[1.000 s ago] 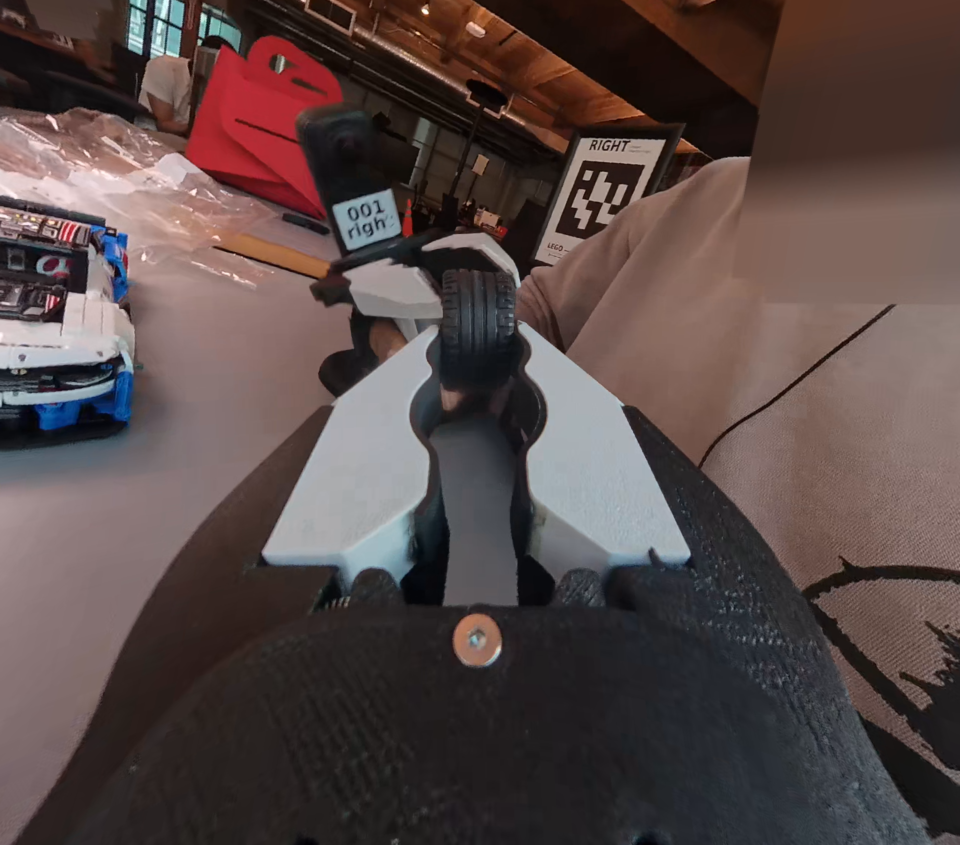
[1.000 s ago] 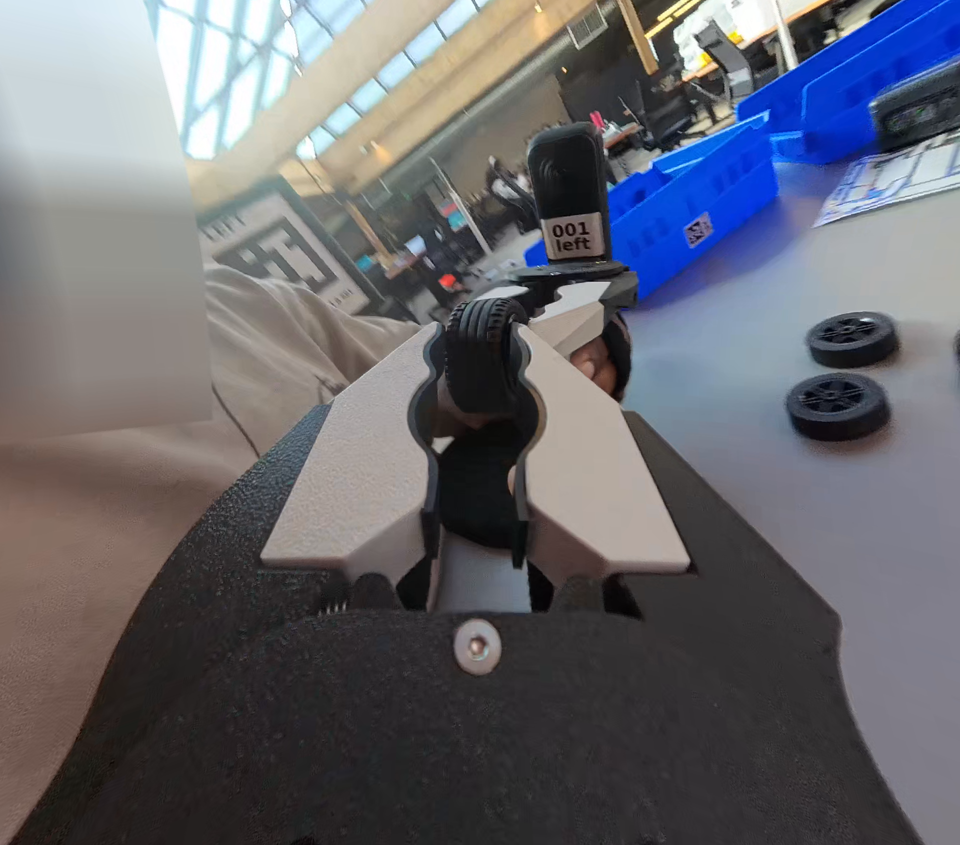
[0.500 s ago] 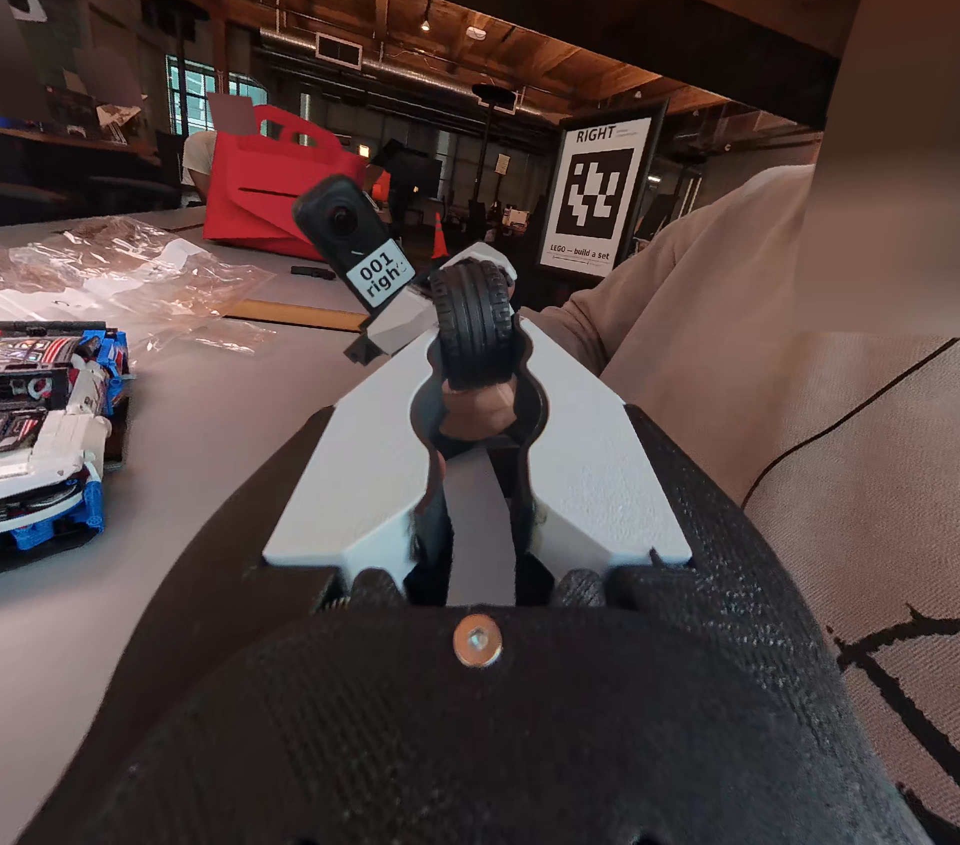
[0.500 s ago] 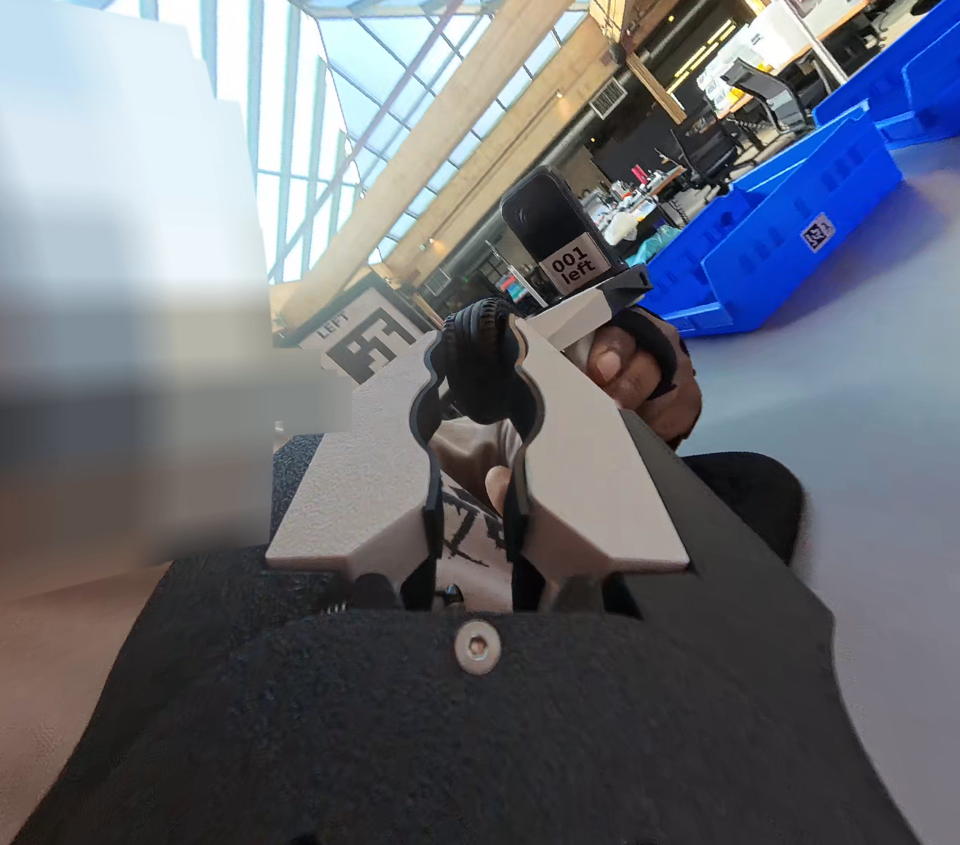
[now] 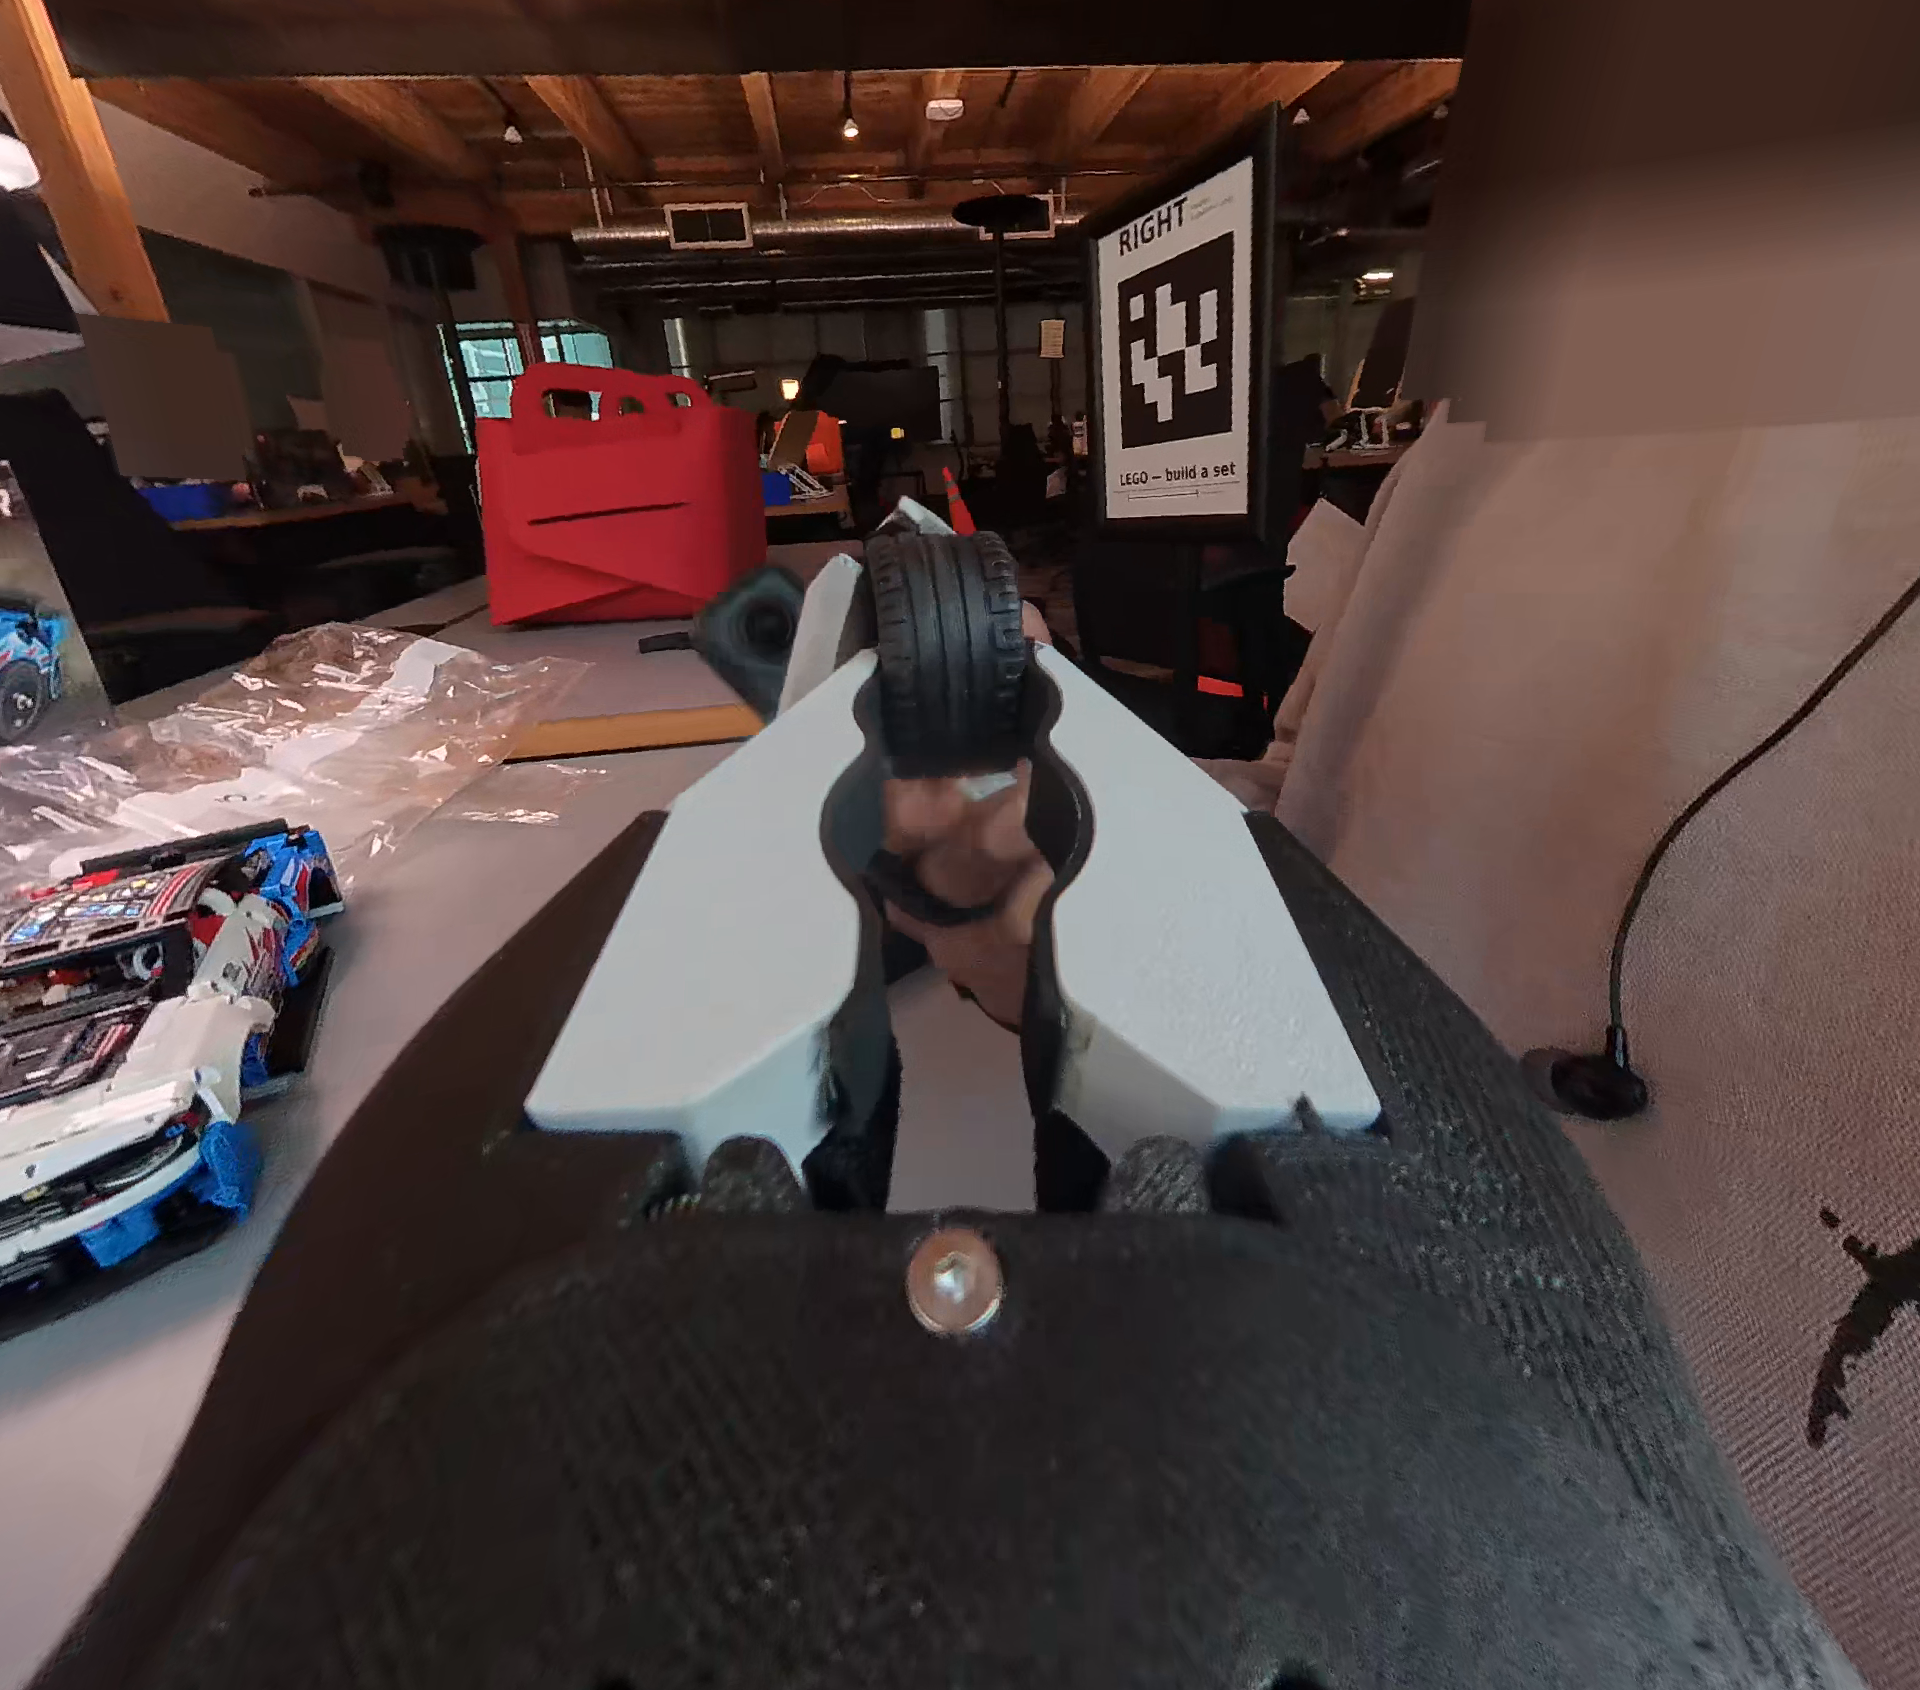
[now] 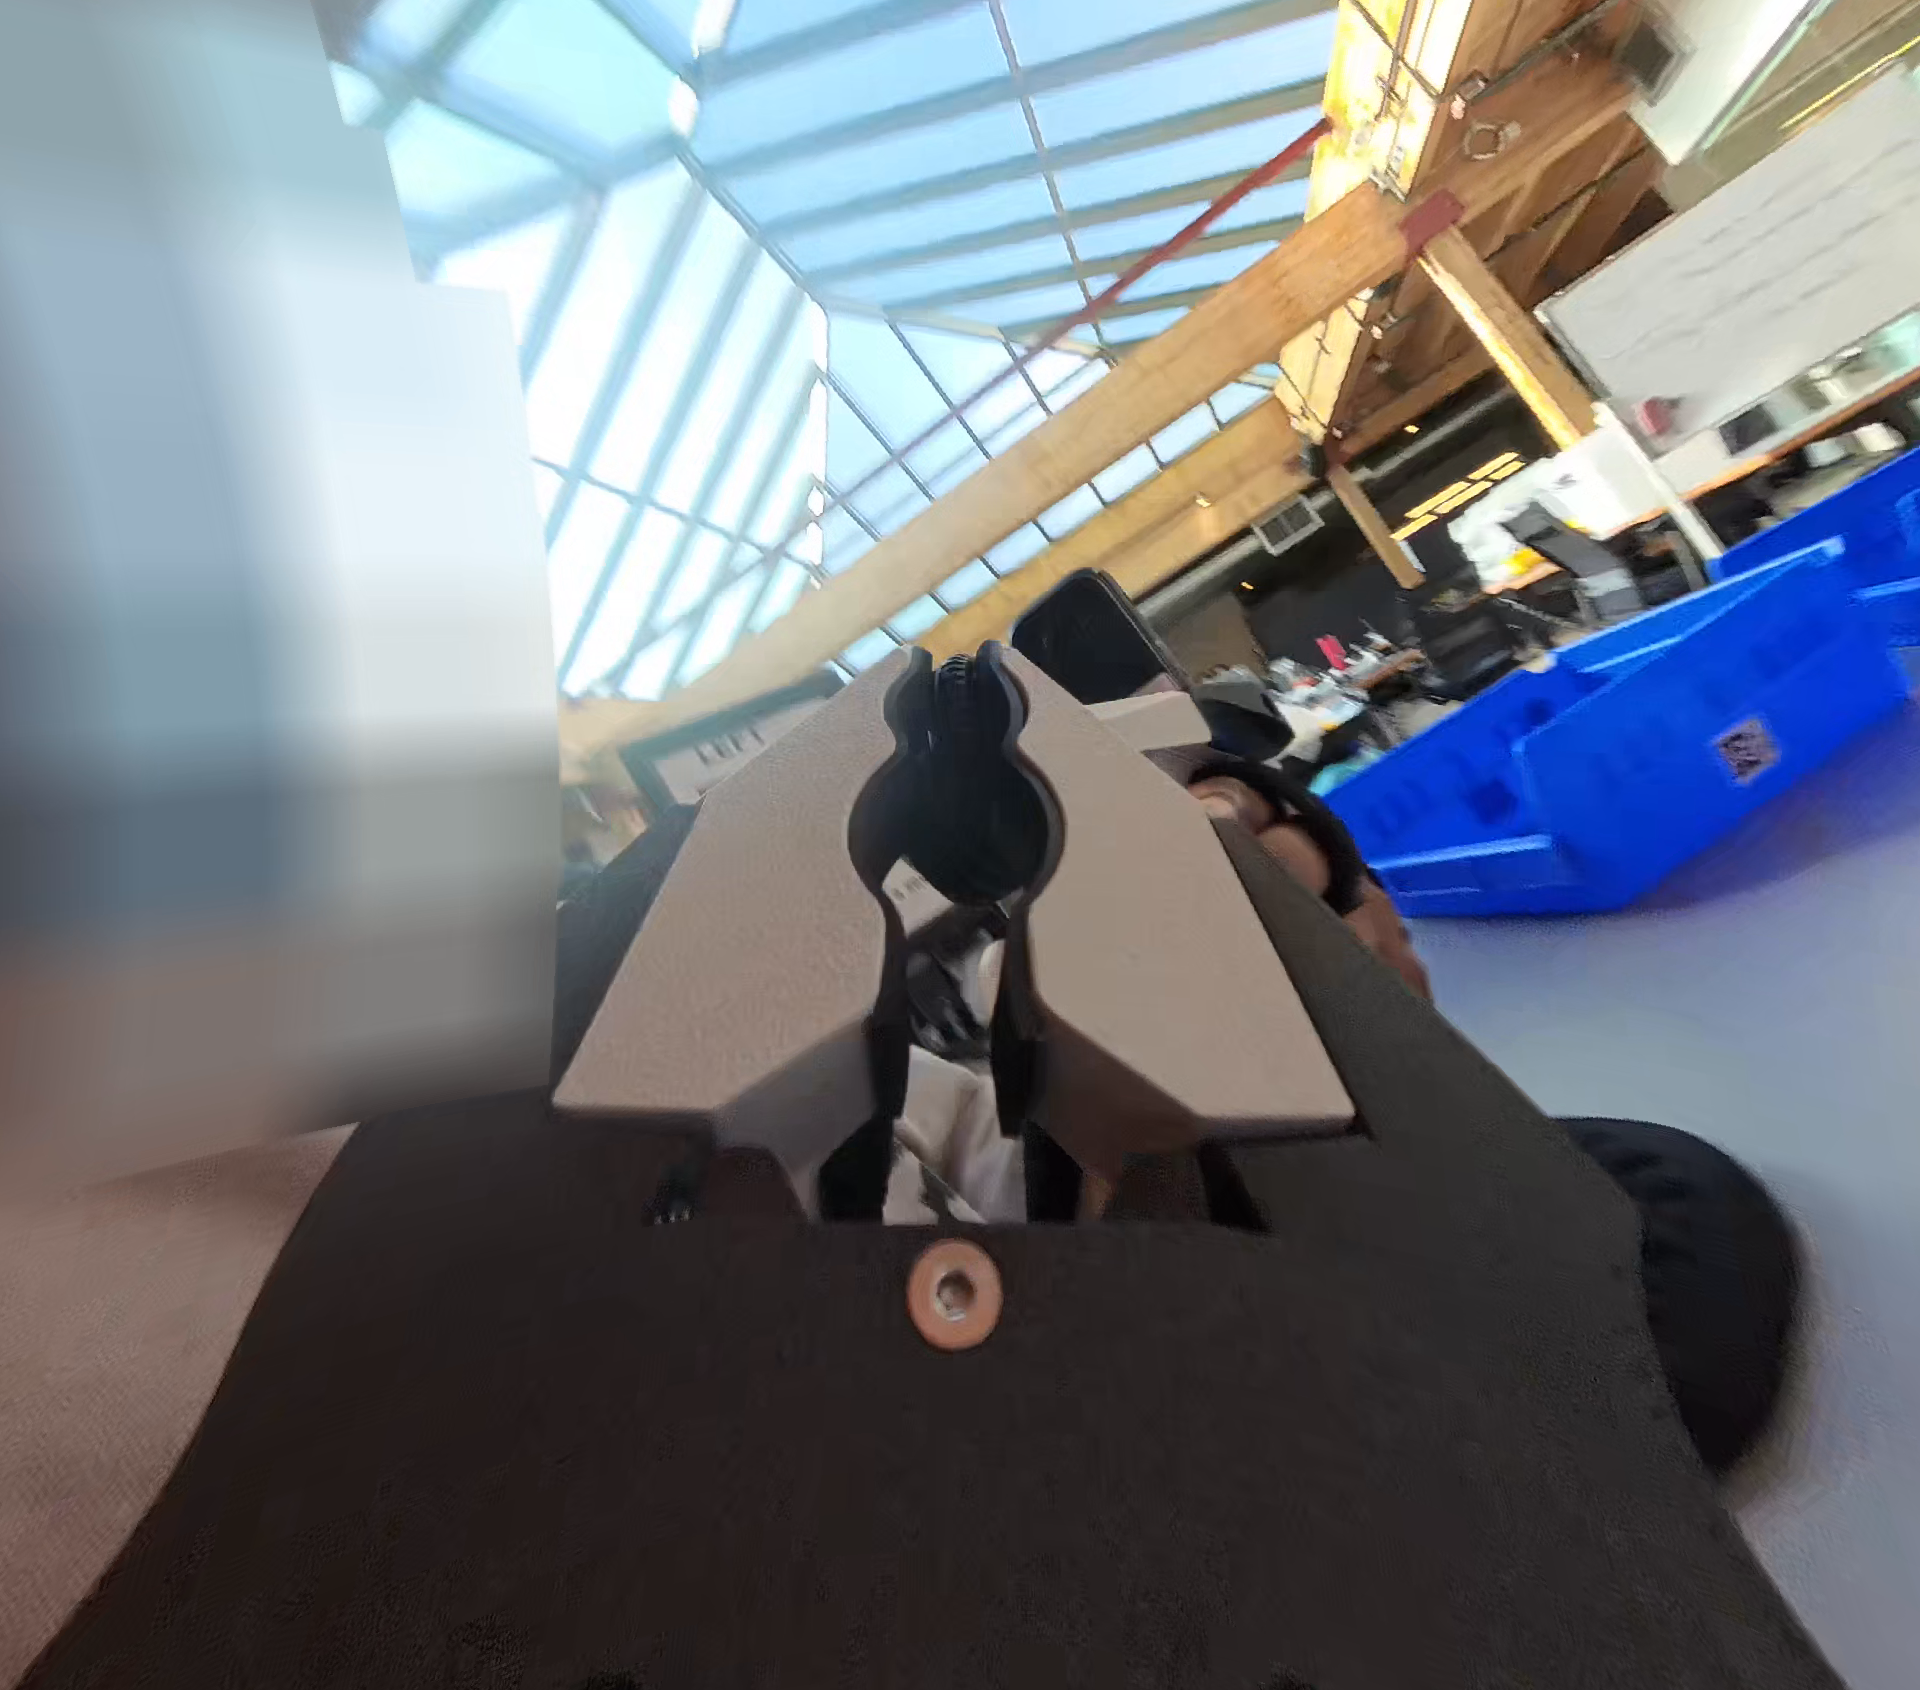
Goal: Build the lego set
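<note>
Right gripper tilted further up, both clamping tyre

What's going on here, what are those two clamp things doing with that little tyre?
A person is building a toy car with a handheld gripper in each hand. The left gripper is shut on a small black tyre, held up in the air. The right gripper meets it from the other side and pinches what looks like the same tyre's edge. The mostly built white and blue car sits on the grey table, beside clear plastic bags.
</note>
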